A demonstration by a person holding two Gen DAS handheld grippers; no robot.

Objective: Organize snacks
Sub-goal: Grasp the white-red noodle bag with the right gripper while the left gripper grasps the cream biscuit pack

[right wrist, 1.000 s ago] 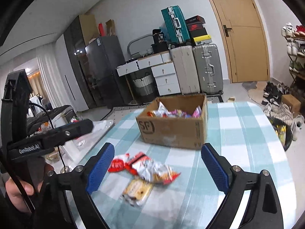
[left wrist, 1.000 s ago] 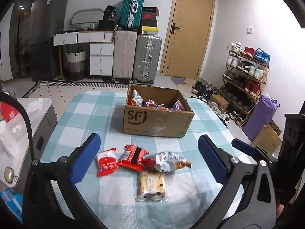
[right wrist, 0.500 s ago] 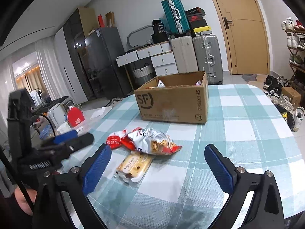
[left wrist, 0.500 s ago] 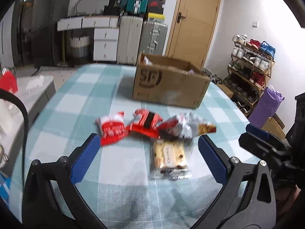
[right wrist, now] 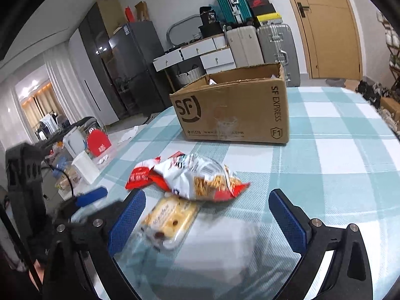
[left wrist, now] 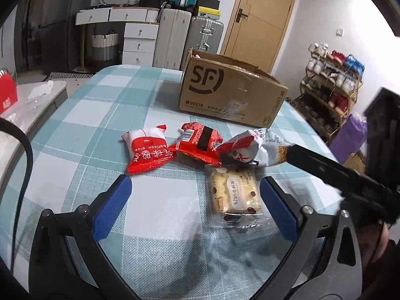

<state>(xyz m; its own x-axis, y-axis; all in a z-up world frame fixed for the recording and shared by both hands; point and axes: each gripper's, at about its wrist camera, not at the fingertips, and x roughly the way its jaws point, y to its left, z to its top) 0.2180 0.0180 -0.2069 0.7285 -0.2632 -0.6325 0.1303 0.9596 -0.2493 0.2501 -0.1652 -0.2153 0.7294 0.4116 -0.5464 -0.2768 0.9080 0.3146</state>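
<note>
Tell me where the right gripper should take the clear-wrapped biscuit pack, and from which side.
Grip the biscuit pack across its short width, mid-body, coming from the near table edge. It lies flat, its far end close under the silver-and-red chip bag, so the near end is freer. The right gripper is open wide enough.

Four snack packets (left wrist: 197, 147) sit clustered mid-table (left wrist: 75, 125), cardboard box (left wrist: 232, 95) just behind them on the far side.

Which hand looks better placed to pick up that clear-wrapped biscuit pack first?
Probably the left. The left tool is open, with the biscuit pack lying just inside its right finger. The right tool is open too, but the pack sits off by its left finger, under the silver bag.
</note>
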